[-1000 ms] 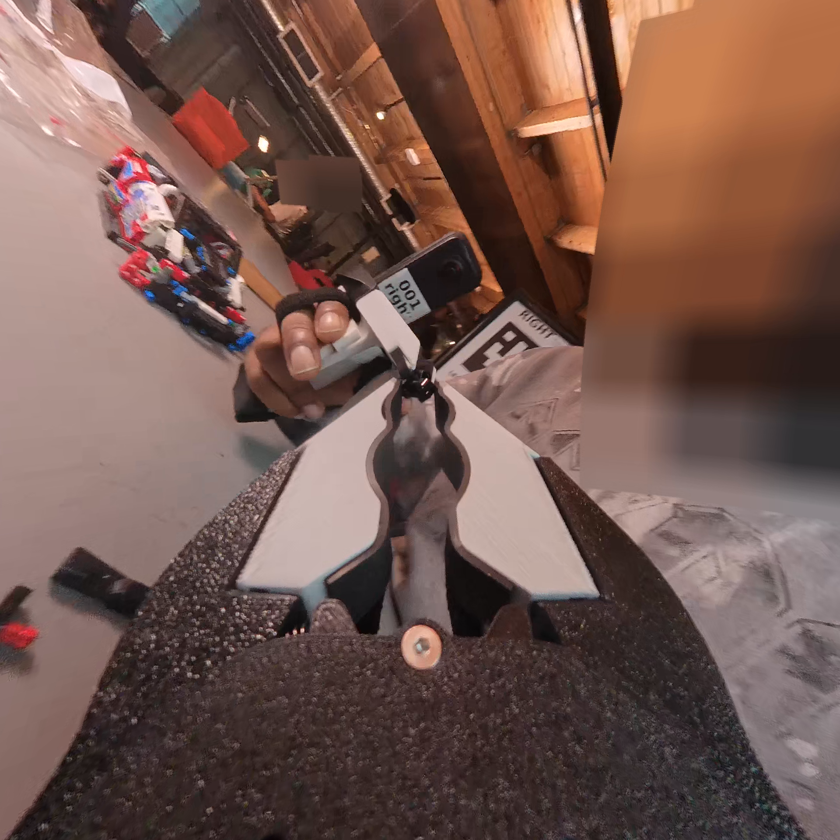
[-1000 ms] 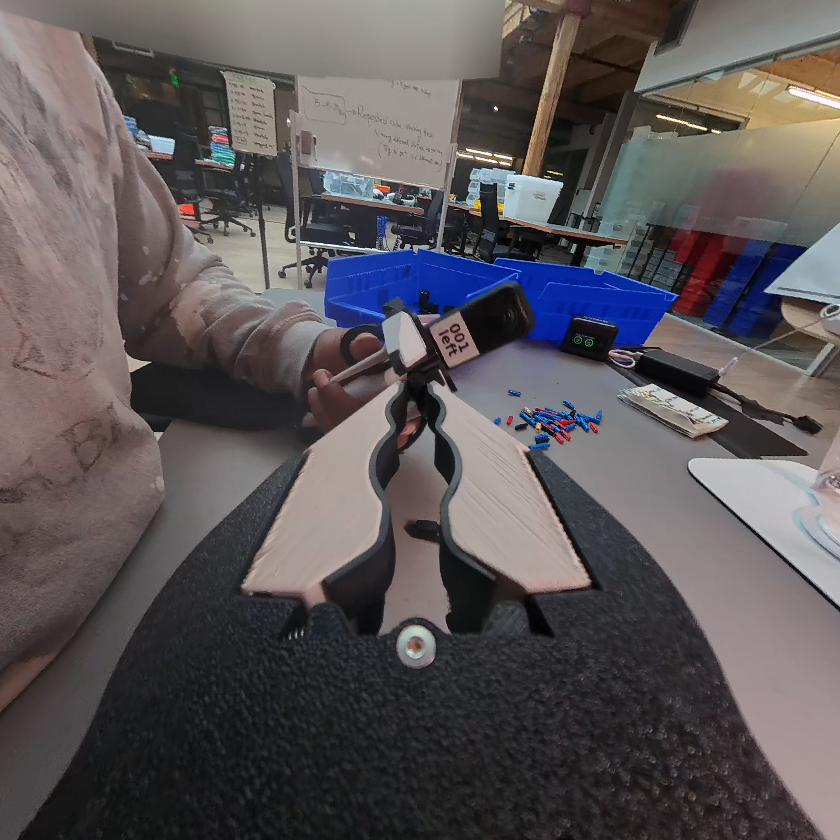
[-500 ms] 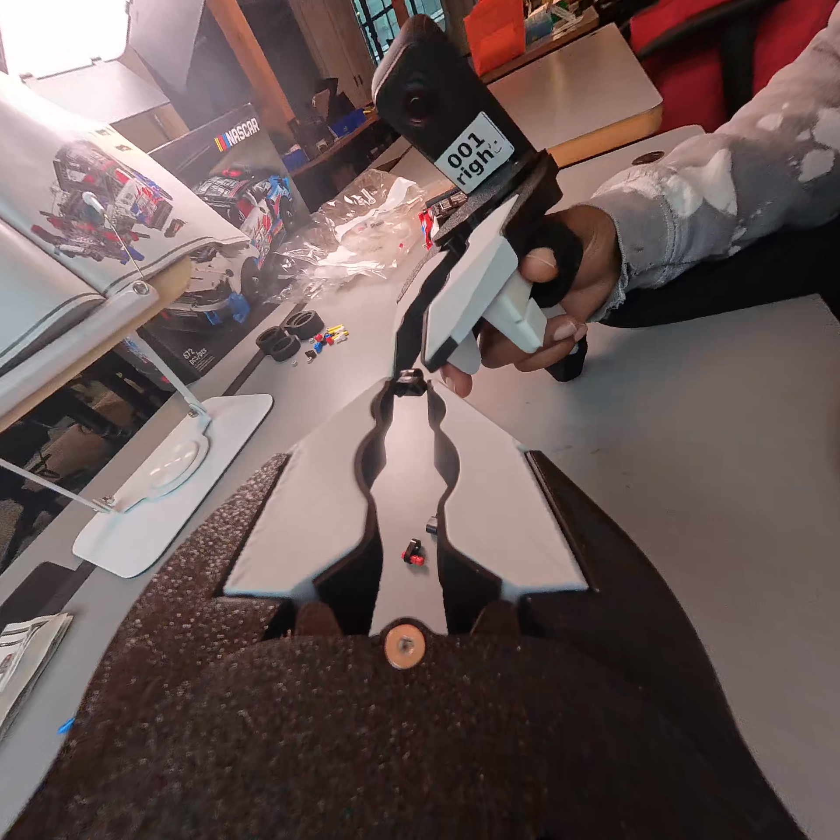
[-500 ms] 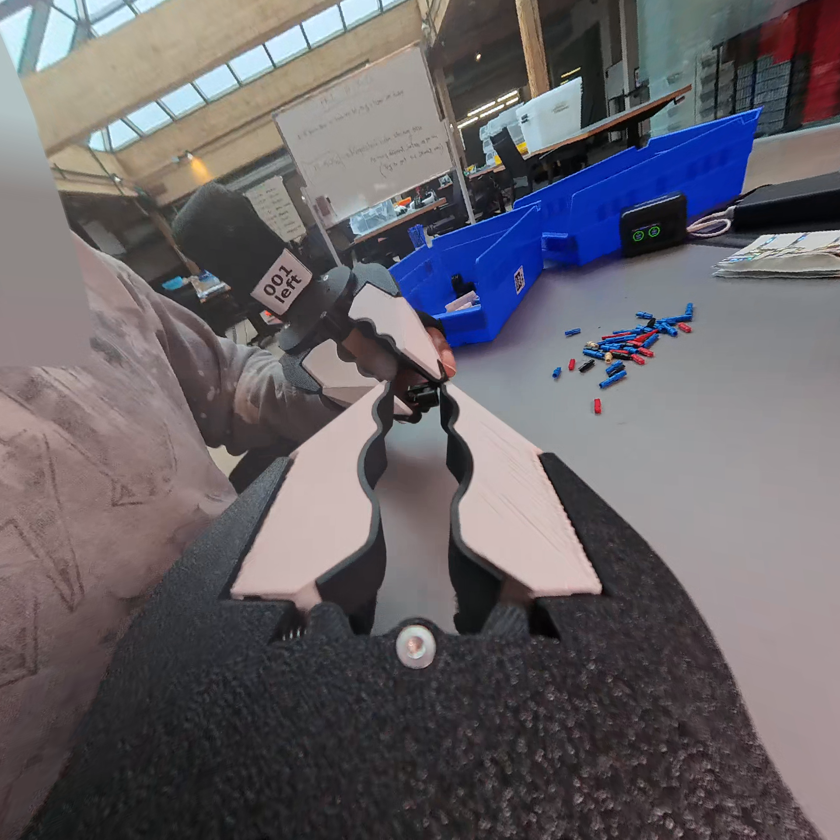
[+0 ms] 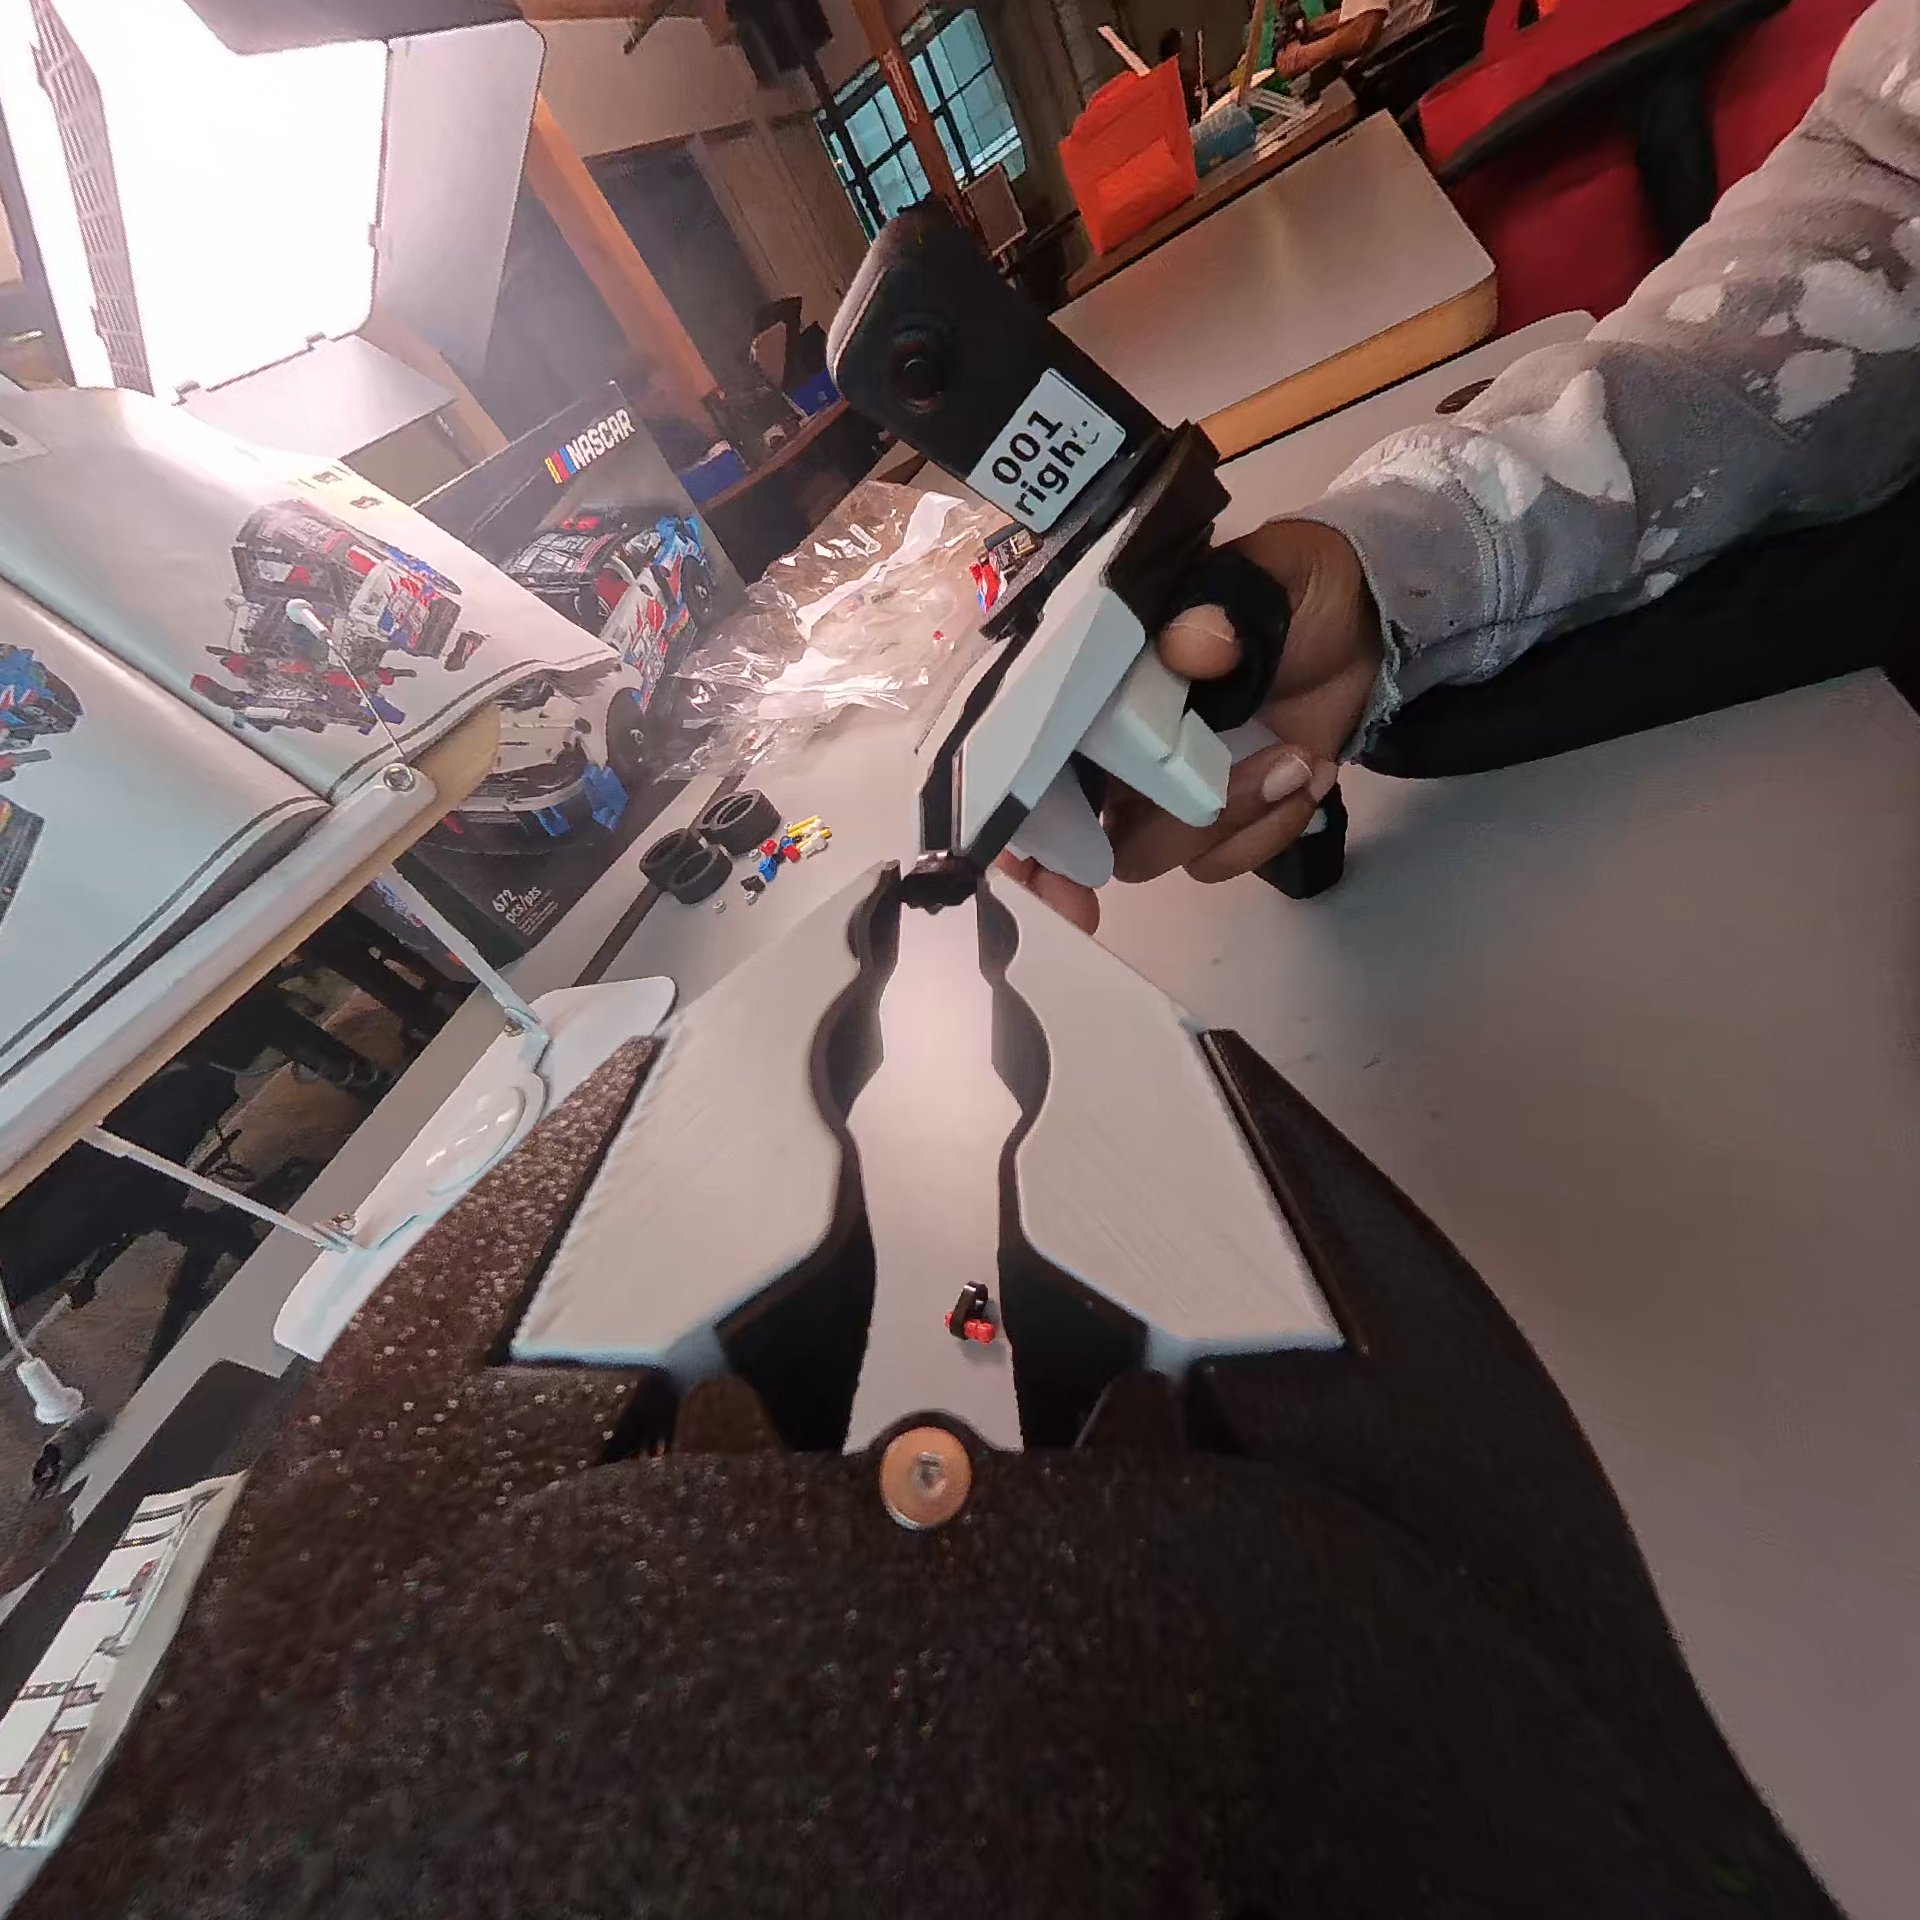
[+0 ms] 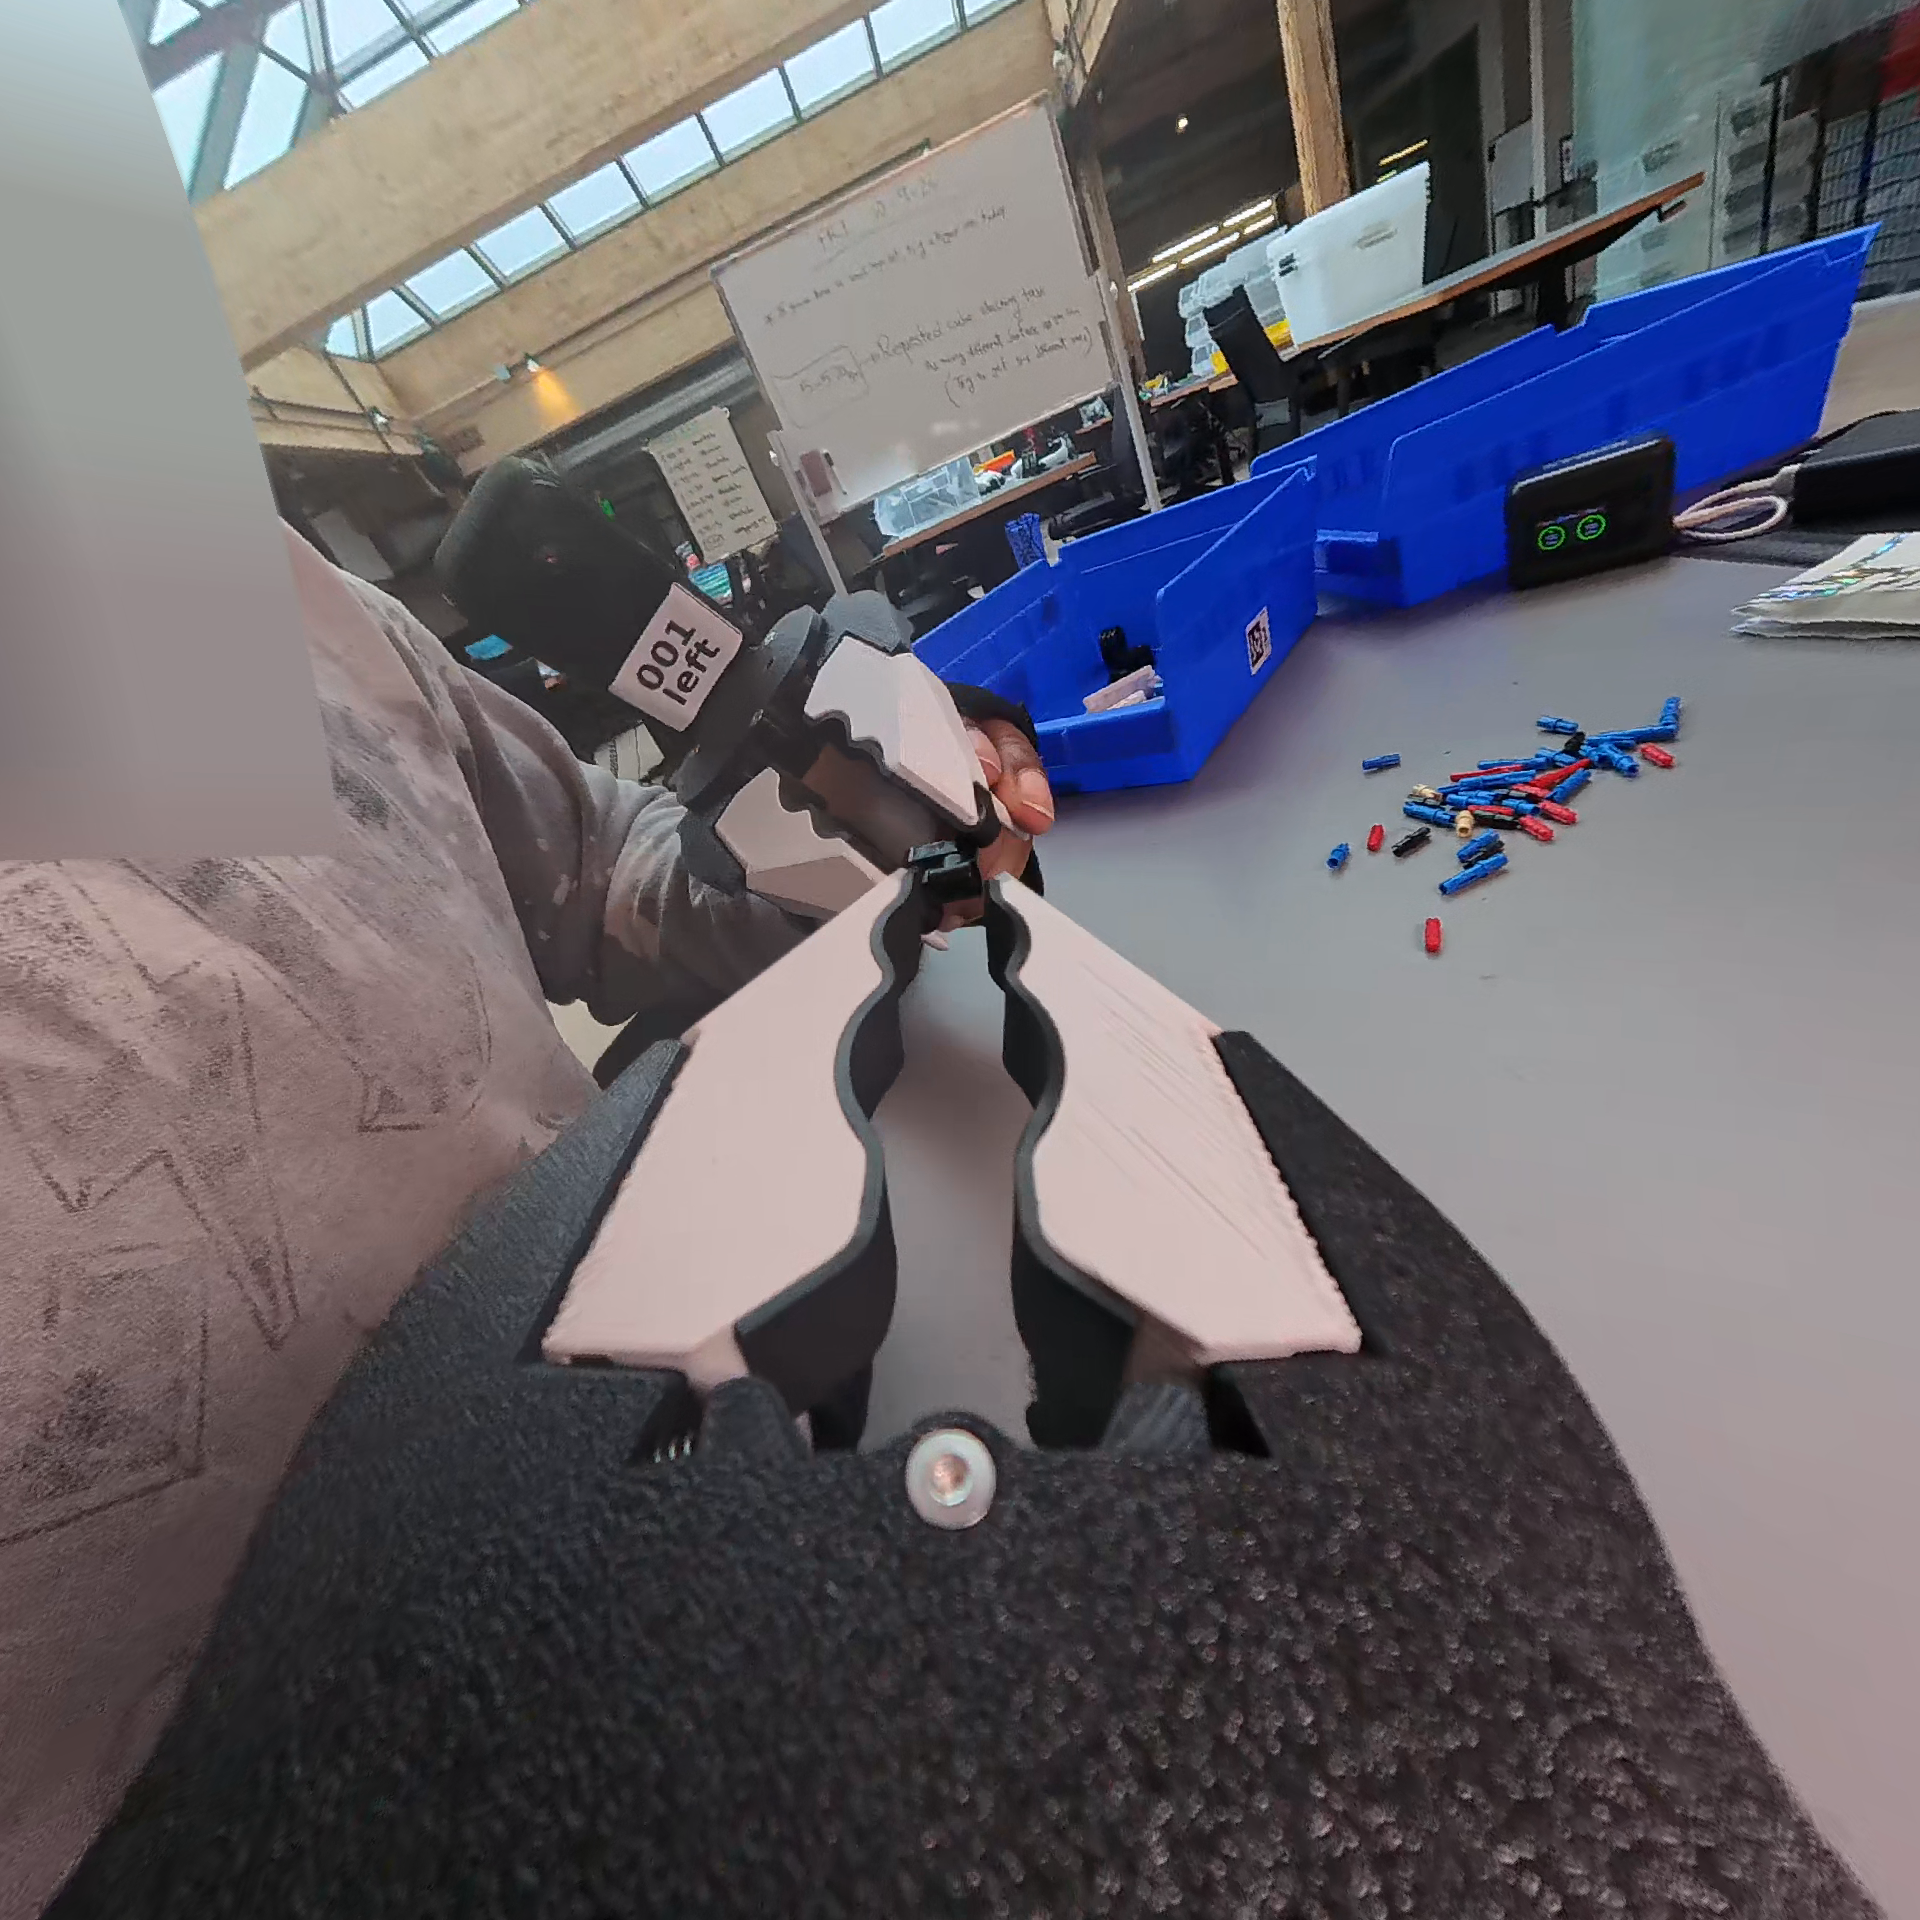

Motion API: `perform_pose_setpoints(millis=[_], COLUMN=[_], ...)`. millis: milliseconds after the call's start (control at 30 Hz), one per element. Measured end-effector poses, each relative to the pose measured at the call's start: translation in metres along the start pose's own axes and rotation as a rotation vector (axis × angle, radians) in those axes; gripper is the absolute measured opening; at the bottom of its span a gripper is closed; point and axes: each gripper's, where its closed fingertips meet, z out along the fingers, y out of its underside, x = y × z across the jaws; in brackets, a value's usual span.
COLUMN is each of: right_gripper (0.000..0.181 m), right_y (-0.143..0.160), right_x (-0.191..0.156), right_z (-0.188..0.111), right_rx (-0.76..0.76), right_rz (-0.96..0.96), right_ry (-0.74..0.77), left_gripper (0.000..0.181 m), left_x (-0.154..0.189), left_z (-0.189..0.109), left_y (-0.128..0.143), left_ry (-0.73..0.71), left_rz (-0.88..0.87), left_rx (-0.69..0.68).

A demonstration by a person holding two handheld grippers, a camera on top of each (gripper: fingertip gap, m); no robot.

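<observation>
Two grippers meet tip to tip over the grey table (image 5: 1558,1039). I find my left gripper (image 5: 935,900) narrowed onto a small black piece (image 5: 938,889), and my right gripper (image 6: 951,891) pinching the same piece from the opposite side. Loose coloured pins (image 6: 1507,800) lie well apart, untouched.

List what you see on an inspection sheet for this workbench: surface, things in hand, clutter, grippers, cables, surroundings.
Surface: grey table.
Things in hand: small black piece, pinched where both grippers' tips meet.
Clutter: blue and red pins; black tyres; clear bags; red-and-black piece; blue bins.
Grippers: left gripper and right gripper, each shut on the small black piece.
Cables: white cord beside a black device.
Surroundings: open booklet on a stand; whiteboard.
</observation>
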Motion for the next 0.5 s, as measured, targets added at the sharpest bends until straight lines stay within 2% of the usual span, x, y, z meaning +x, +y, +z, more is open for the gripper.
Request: perform_pose_setpoints(millis=[133,200,300,367,433,500], right_gripper=[0.008,0.007,0.007,0.007,0.007,0.007], right_y=[0.0,0.001,0.003,0.005,0.008,0.009], right_x=[-0.001,-0.001,-0.002,-0.005,-0.006,-0.008], right_z=[0.001,-0.001,-0.004,-0.007,-0.009,-0.009], right_rx=[0.002,-0.016,-0.045,-0.068,-0.085,-0.095], right_rz=[-0.029,-0.067,-0.168,-0.244,-0.314,-0.34], right_ry=[-0.002,0.006,0.023,0.024,0.033,0.03], left_gripper=[0.013,0.014,0.03,0.03,0.029,0.025], left_x=[0.002,0.005,0.007,0.005,0.0,0.005], left_z=[0.0,0.002,0.002,-0.001,0.0,-0.003], left_y=[-0.001,0.0,-0.003,-0.008,-0.003,-0.008], left_ry=[0.014,0.056,0.203,0.314,0.371,0.458], left_rz=[-0.007,-0.084,-0.397,-0.615,-0.796,-0.87], left_rx=[0.013,0.033,0.096,0.156,0.157,0.188])
